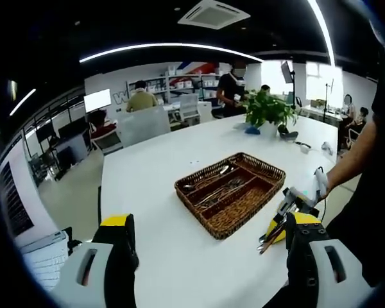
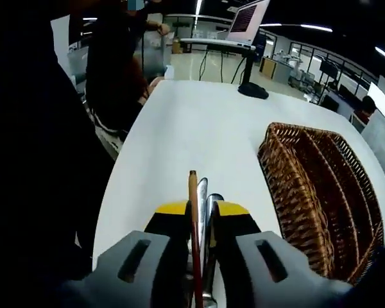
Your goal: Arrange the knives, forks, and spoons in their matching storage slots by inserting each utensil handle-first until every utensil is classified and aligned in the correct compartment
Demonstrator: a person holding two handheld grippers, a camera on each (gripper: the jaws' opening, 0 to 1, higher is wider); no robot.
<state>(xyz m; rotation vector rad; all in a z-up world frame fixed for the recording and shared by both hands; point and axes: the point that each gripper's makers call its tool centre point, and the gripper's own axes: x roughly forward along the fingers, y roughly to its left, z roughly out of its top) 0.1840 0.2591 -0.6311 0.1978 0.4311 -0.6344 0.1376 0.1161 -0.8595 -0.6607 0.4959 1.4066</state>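
— Open office around us, a long white desk carrying the wicker tray. Which step are we on?

— Carrying. Our right gripper has its fingers pinching a bundle of utensils, just off the tray's 9 o'clock side; the left gripper hangs spread and empty.

— Next?

— We judge one piece must be singled out and slid into its slot handle-first.

— Differences?

— Left gripper view shows cutlery already in the tray; right gripper view shows the pinch close.

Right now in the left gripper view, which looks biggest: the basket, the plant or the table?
1. White table
2. Wicker utensil basket
3. Potted plant, though it sits farther away, so its true size is unsure.
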